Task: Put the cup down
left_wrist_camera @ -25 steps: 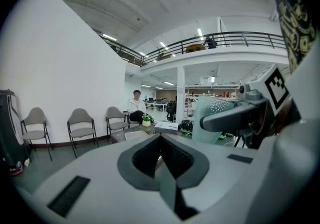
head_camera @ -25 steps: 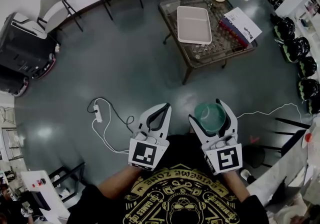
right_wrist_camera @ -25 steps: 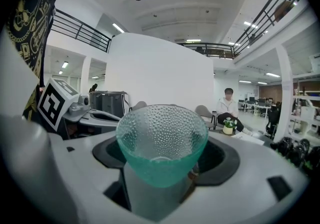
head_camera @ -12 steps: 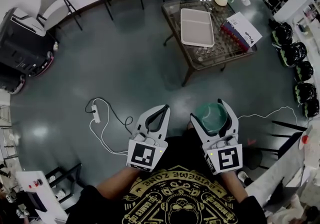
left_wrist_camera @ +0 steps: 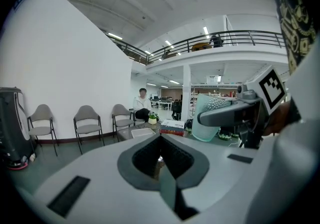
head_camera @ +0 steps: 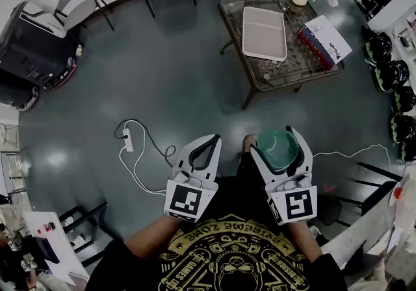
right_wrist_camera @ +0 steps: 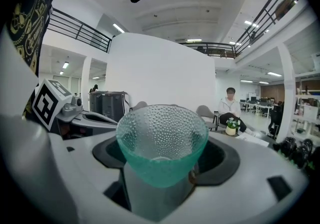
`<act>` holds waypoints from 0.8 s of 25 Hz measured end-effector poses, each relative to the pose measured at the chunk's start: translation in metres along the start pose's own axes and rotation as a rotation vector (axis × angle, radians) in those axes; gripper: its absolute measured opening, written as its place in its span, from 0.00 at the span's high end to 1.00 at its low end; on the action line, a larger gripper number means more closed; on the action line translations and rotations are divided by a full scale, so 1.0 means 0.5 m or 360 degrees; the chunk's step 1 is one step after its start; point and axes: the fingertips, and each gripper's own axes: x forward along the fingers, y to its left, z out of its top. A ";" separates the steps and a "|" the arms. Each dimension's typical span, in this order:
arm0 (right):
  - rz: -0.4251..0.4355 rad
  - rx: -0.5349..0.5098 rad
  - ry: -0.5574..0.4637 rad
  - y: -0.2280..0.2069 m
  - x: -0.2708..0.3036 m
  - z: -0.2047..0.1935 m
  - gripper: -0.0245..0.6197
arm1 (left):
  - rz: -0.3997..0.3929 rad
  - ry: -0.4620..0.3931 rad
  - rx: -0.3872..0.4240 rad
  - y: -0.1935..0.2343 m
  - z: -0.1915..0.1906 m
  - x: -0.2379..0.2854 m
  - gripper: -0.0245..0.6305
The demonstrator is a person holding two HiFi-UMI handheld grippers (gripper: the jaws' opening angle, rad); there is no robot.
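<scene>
ok so right gripper (head_camera: pixel 274 141) clamped on cup (head_camera: pixel 277 148), jaws squeezing lower body, mouth up. My guess: held that way so it lands flat on base. Cup up in air close to chest, over floor (head_camera: pixel 162 88), well apart from table (head_camera: pixel 273 76). Table looks like likely drop spot, bare glass beside tray (head_camera: pixel 264 33). Meanwhile left gripper (head_camera: pixel 207 144) pinched closed, nothing in it, parked just beside right. Probably one-hand job.
</scene>
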 end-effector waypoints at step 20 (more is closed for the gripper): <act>0.0225 0.0042 0.0034 -0.297 0.165 -0.026 0.36 | 0.0203 -0.0029 0.0008 -0.003 0.105 0.338 0.98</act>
